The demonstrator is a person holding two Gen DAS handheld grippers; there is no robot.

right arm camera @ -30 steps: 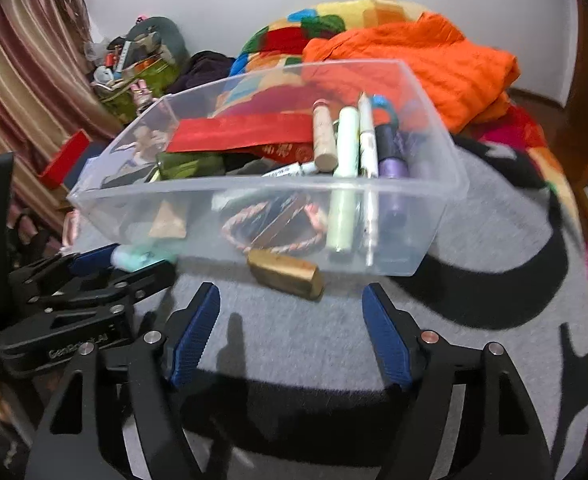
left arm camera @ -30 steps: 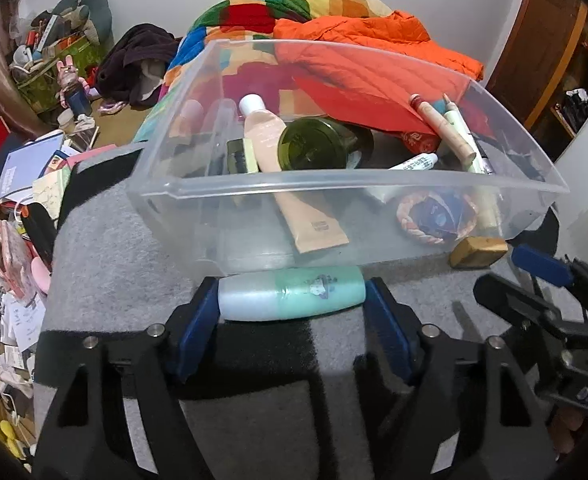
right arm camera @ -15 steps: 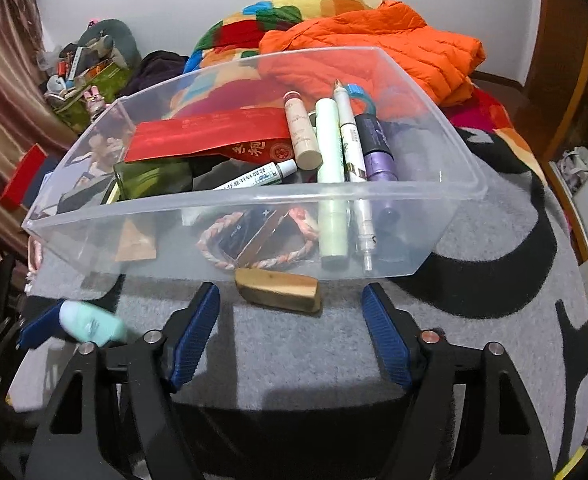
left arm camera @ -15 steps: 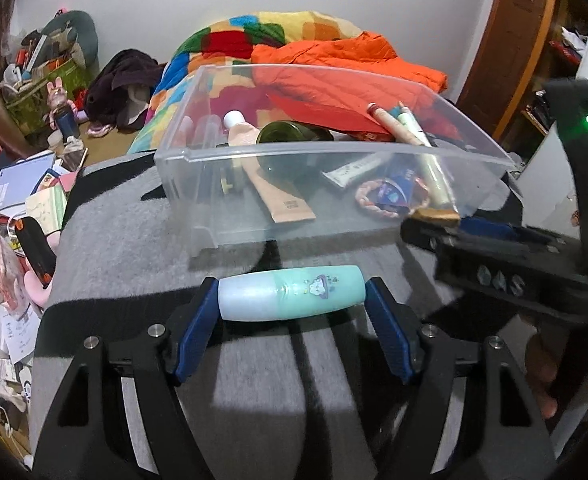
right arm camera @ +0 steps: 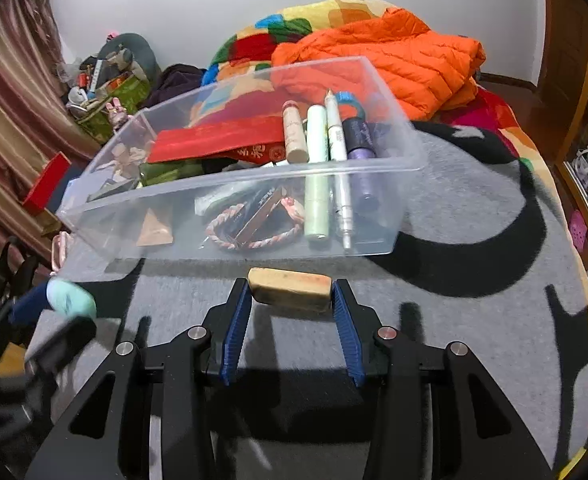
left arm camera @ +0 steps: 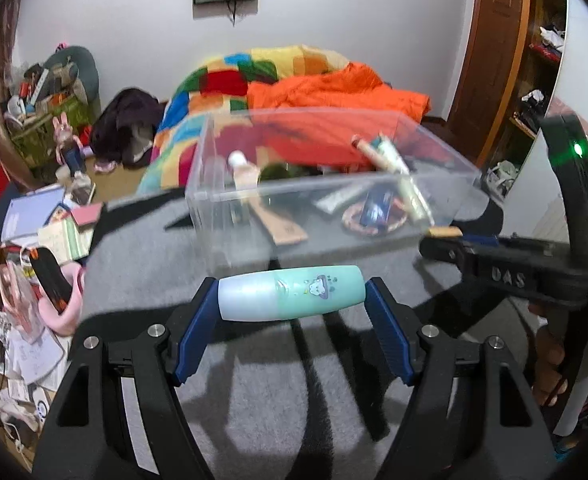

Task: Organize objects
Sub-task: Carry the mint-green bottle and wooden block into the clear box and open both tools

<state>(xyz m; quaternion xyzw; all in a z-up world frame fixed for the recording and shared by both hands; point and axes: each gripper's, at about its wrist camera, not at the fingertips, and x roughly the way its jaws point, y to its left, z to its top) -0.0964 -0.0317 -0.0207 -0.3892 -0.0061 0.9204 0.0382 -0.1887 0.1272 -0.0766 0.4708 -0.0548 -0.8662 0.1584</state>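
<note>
A mint-green bottle (left arm camera: pixel 290 294) lies crosswise between the blue pads of my left gripper (left arm camera: pixel 292 300), which is shut on its two ends and holds it above the grey blanket (left arm camera: pixel 294 400). The bottle (right arm camera: pixel 72 300) also shows at the left edge of the right wrist view. My right gripper (right arm camera: pixel 290 292) is closing its jaws on a small wooden block (right arm camera: pixel 290 286), and the pads meet both of its ends. The block rests on the blanket just in front of the clear plastic bin (right arm camera: pixel 254 176). In the left wrist view the right gripper (left arm camera: pixel 446 242) reaches in from the right with the block (left arm camera: pixel 446 232).
The clear bin (left arm camera: pixel 334 184) holds several tubes, pens, a braided ring and a red envelope (right arm camera: pixel 222 138). An orange jacket (right arm camera: pixel 394 56) and a patchwork quilt lie behind it. Books and clutter (left arm camera: pixel 46 232) crowd the floor at left. A hand (left arm camera: pixel 550 360) grips the right tool.
My left gripper lifted the green bottle up and back from the bin's front wall. My right gripper moved up to the wooden block and narrowed its jaws around it.
</note>
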